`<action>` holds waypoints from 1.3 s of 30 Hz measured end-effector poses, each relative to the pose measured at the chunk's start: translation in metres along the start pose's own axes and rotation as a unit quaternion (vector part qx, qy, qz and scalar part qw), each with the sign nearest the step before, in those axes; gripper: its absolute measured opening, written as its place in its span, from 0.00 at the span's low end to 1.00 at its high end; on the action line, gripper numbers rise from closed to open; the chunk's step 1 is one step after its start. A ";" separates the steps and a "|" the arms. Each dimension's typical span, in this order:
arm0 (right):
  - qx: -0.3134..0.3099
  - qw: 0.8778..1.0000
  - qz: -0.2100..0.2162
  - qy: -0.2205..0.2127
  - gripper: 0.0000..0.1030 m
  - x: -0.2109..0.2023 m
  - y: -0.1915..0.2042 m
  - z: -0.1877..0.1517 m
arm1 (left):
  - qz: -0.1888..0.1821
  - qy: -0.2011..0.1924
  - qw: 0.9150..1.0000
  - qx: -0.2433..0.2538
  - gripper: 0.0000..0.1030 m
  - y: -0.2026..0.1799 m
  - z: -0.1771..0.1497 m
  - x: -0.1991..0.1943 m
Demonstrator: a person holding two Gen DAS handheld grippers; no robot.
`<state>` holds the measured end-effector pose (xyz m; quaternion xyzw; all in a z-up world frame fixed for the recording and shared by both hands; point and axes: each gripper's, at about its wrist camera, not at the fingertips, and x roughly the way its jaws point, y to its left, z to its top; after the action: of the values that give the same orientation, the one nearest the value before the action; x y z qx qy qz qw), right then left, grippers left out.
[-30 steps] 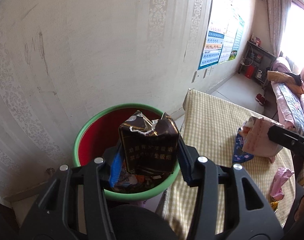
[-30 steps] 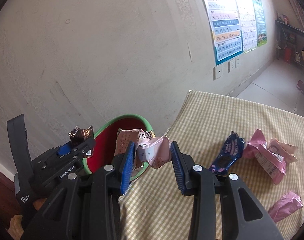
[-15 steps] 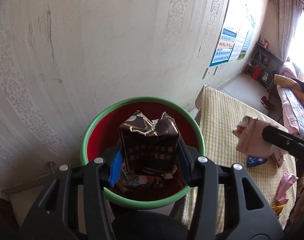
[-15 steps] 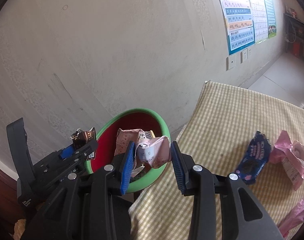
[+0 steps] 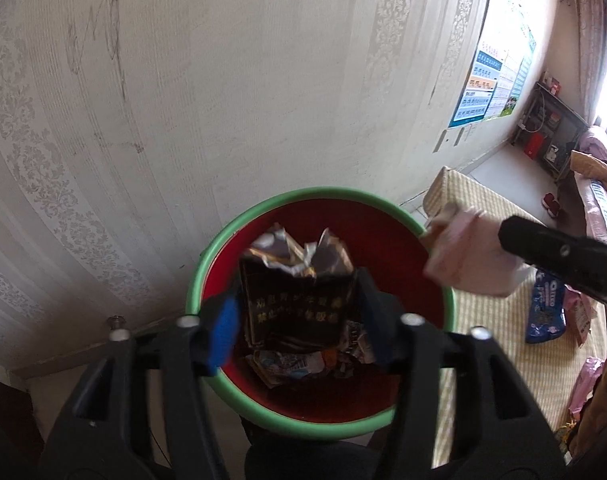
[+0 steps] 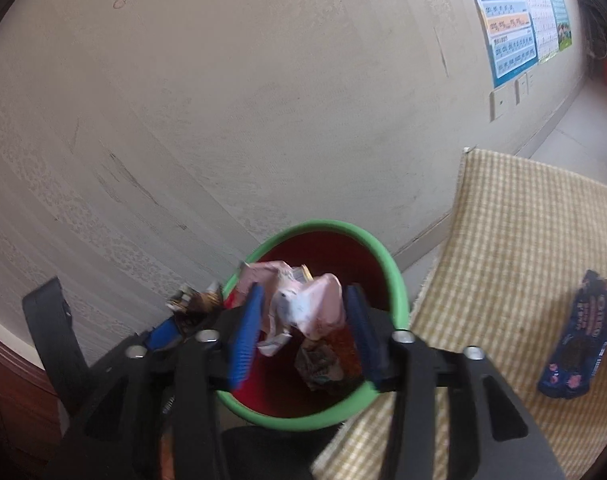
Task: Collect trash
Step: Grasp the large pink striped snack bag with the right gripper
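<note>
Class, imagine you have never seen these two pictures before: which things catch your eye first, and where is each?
The red bin with a green rim stands by the wall, low in both views. Above it the left gripper frames a torn dark brown wrapper, and the right gripper a crumpled pink wrapper; both have just been opening. A blue Oreo packet lies on the checked cloth to the right.

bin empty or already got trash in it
Not empty: the red bin with the green rim already holds crumpled wrappers at its bottom, seen in both wrist views.
</note>
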<state>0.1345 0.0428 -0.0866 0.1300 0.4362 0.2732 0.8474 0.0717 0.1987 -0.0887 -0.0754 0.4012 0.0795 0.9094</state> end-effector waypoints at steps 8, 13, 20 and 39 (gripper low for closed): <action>-0.010 0.997 -0.068 -0.030 0.57 -0.039 -0.042 -0.006 | -0.007 0.002 1.000 -0.001 0.68 -0.007 -0.004 -0.004; -0.041 0.974 -0.222 -0.022 0.61 -0.087 -0.115 -0.032 | -0.025 0.011 1.000 -0.008 0.69 -0.019 -0.009 -0.008; -0.041 0.942 -0.329 0.051 0.63 -0.097 -0.206 -0.057 | -0.050 0.017 0.998 0.031 0.69 -0.061 -0.016 -0.017; 0.077 0.975 -0.208 -0.025 0.46 -0.174 -0.219 -0.109 | -0.150 0.052 0.978 0.137 0.69 -0.207 -0.040 -0.023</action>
<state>0.0413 -0.2382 -0.1349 0.1082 0.4525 0.0529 0.8836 0.0701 -0.0128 -0.0831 -0.0133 0.4388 -0.1177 0.8908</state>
